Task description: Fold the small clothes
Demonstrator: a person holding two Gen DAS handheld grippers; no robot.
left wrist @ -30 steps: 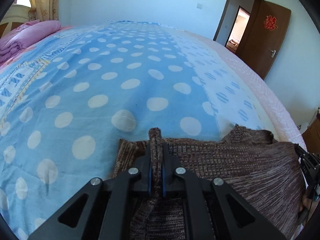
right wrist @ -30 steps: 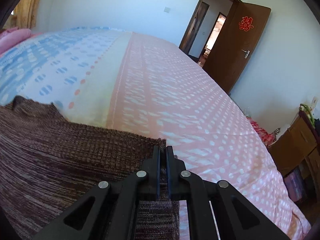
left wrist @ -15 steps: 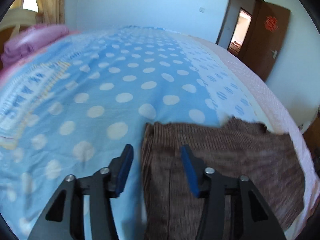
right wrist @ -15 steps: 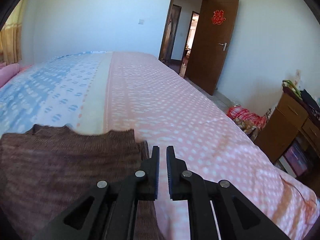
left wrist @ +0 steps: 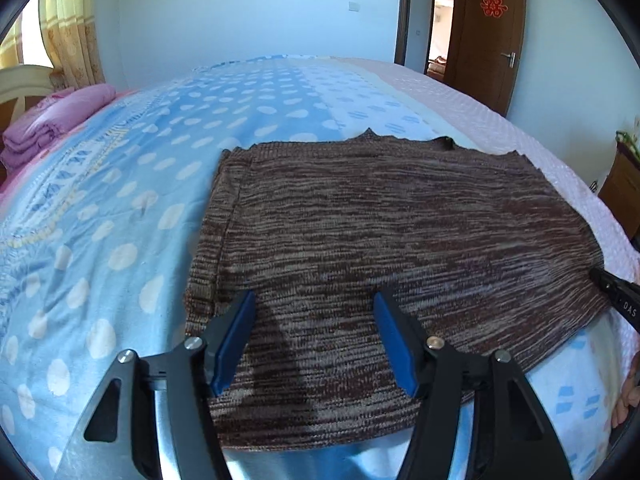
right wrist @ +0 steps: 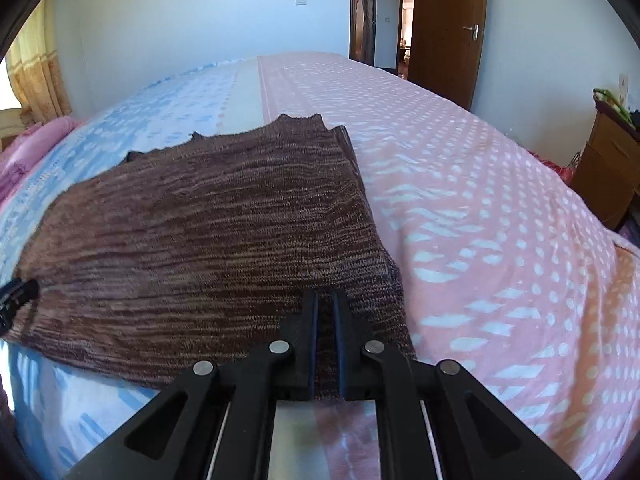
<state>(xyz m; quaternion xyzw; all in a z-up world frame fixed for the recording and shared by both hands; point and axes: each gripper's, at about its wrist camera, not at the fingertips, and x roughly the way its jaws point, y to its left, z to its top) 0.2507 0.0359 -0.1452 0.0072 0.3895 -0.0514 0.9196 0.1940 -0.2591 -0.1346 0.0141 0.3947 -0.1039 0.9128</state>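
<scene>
A brown knitted sweater lies flat on the bed, its neckline at the far edge. My left gripper hovers over the sweater's near left part. Its jaws are opening, the blue pads stand wide apart, and nothing is pinched between them. In the right wrist view the same sweater spreads to the left. My right gripper is shut over the sweater's near right corner with only a thin gap, and no cloth is caught in it. The right gripper's tip shows at the sweater's right edge.
The bed cover is blue with white dots on the left and pink on the right. Folded pink bedding lies at the far left. A brown door stands open behind; a wooden cabinet is right of the bed.
Both grippers let go of the sweater's edge and drew back toward the near side. The left jaws opened wide; the right jaws stayed together. The sweater now lies flat.
</scene>
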